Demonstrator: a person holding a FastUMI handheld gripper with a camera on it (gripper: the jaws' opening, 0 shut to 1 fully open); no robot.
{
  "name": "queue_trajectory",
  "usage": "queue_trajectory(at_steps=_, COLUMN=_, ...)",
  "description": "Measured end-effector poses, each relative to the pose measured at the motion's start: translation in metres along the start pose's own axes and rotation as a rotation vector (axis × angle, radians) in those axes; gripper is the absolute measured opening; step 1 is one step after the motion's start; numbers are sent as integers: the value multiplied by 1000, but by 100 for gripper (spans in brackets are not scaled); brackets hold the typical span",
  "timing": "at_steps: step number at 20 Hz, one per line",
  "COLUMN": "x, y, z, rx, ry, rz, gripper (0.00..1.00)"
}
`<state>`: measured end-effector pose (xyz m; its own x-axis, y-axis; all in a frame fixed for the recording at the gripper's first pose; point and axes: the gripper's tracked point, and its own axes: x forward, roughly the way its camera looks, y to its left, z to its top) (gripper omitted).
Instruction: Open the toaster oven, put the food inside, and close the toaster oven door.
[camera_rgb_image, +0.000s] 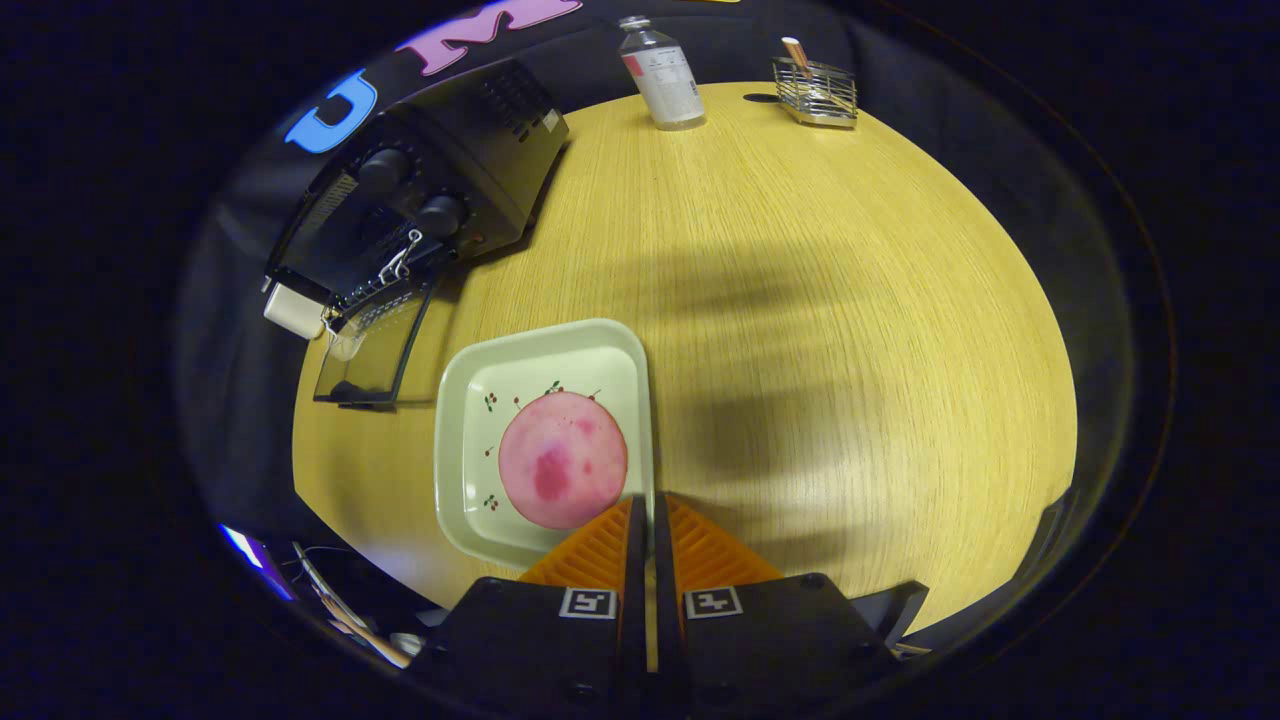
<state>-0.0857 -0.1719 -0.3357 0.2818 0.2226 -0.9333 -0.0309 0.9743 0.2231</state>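
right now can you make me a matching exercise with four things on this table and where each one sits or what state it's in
Things:
1. toaster oven
2. pink round food
3. clear bottle
4. gripper

Places or states:
A. fingers closed together over the near edge of the tray
B. lying on the pale tray, just ahead of the fingers
C. door dropped open, at the far left of the table
D. upright at the far edge, beside the wire basket

Pairs: 1-C, 2-B, 3-D, 4-A
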Motion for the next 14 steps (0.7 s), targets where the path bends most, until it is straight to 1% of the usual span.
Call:
queue_trajectory(at_steps=2, x=-2, y=-1, z=1, rx=-1, ry=-14, rz=-7, gripper=11)
queue_trajectory(at_steps=3, x=1, y=0, z=1, rx=7, ry=-20, rz=-5, gripper=9)
queue_trajectory(at_steps=5, x=0, y=0, z=2, rx=45, ry=-22, rz=24, gripper=8)
queue_trajectory(at_steps=9, x=-3, y=-1, z=0, rx=177, ry=-8, rz=79, gripper=6)
queue_trajectory(at_steps=14, x=-24, y=-3, z=9, rx=278, ry=-38, rz=125, gripper=6)
